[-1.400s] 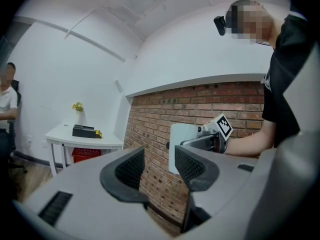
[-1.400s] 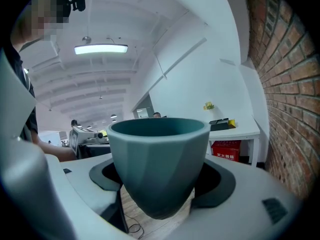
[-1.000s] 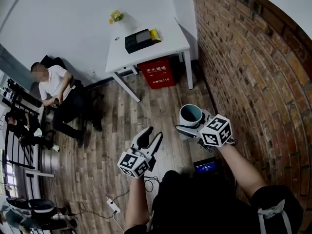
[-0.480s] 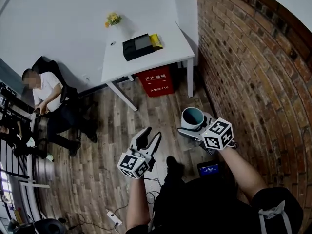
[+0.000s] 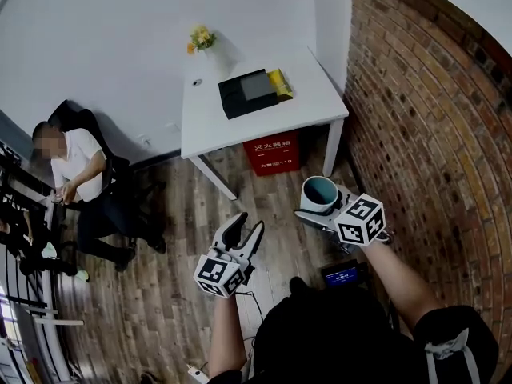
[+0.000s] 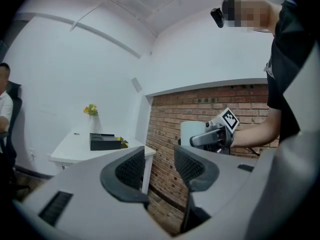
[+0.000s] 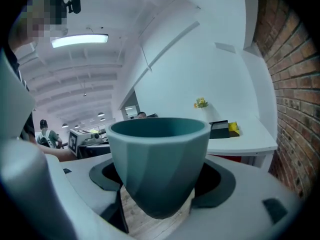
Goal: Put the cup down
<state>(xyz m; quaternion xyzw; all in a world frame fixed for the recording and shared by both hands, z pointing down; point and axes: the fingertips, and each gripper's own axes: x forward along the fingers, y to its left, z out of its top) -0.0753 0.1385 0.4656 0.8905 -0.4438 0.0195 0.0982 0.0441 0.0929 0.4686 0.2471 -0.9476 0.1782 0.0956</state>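
In a room with a brick wall [image 5: 432, 118] and a wooden floor [image 5: 184, 222], seen steeply from above, a person carries a teal cup [image 5: 318, 192] toward a white counter [image 5: 240, 130]. The right claw [image 5: 317, 212] is clamped on the cup's lower body. The right gripper view shows a jaw pressed to each side and the cup upright, its open mouth level. The left claw [image 5: 244, 232] hangs lower and to the left with its jaws apart. The left gripper view shows nothing between them. Compared with a second ago, the counter has drawn nearer in the head view and shifted rightward, so its front right corner now lies just beyond the cup, while both claws sit almost where they were. This suggests the person has walked forward with the grip unchanged. The cup is held in the air over the floor, near the counter but not above it. On the counter sit a black box [image 5: 250, 93], a yellow item [image 5: 280, 82] and a small bunch of flowers [image 5: 202, 38]. A red box [image 5: 270, 152] stands beneath. The put-down appears not yet begun, and the counter's bare front part looks the likely landing spot.
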